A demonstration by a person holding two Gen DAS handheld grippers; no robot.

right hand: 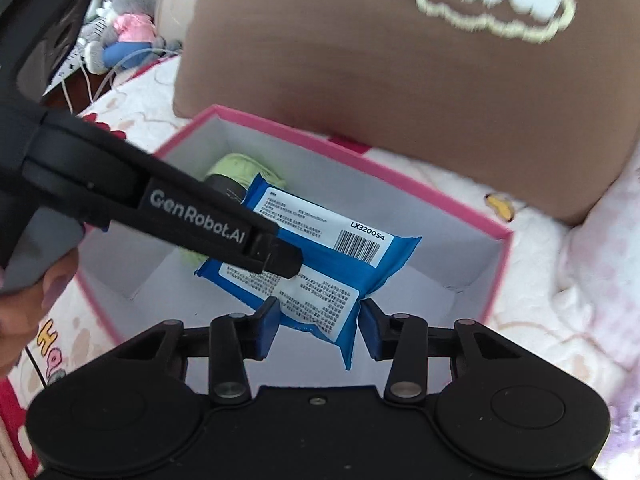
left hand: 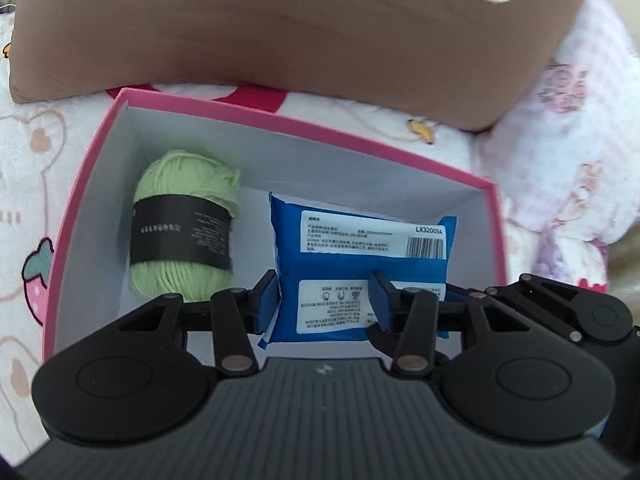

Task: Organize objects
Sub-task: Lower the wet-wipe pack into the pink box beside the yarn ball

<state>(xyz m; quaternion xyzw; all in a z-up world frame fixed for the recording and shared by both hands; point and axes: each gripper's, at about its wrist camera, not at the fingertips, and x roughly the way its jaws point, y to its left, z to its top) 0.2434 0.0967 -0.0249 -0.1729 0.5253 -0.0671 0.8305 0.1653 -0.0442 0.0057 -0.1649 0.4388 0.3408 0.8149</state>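
Jaws of both the left gripper and right gripper are pinching one blue packet over the pink box, risking tearing if either is pulling away.

The left gripper hides most of the green yarn ball in the right wrist view; the brown cushion, blurred, runs off the top edge.

The bed is covered with a white sheet that has pink hearts and strawberry prints. A pink box with white inside walls stands directly on it. A brown pillow lies on the bed just behind the box.
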